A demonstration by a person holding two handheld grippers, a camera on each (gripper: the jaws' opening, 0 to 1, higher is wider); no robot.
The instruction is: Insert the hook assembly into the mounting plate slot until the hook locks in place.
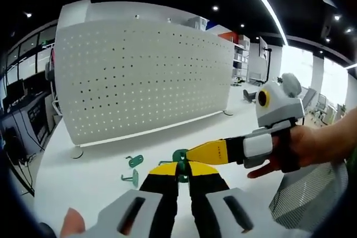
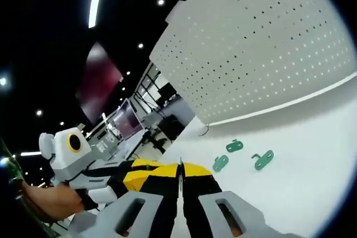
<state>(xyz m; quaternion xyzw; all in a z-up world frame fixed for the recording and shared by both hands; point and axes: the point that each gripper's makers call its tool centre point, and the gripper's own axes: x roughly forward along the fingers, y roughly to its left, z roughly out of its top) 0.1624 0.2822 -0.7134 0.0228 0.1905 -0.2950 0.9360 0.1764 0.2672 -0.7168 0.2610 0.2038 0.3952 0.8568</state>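
Note:
A green hook point(image 1: 180, 156) sits between my left gripper's point(image 1: 183, 166) yellow tips, which are shut on it just above the white table point(image 1: 83, 182). My right gripper point(image 1: 191, 153) reaches in from the right, its shut tips meeting the same hook. In the right gripper view my right gripper point(image 2: 179, 171) is shut, with a thin edge of the hook between its jaws. There the left gripper point(image 2: 159, 165) comes in from the left. The white perforated mounting plate point(image 1: 139, 76) stands upright behind, also seen as the mounting plate point(image 2: 262, 43).
Two loose green hooks point(image 1: 135, 161) point(image 1: 131, 179) lie on the table left of my jaws. The right gripper view has three loose hooks point(image 2: 234, 146) point(image 2: 221, 163) point(image 2: 263, 160) on the table point(image 2: 312, 137). A grey mesh chair back point(image 1: 307, 193) stands at the right. Desks and shelves lie beyond.

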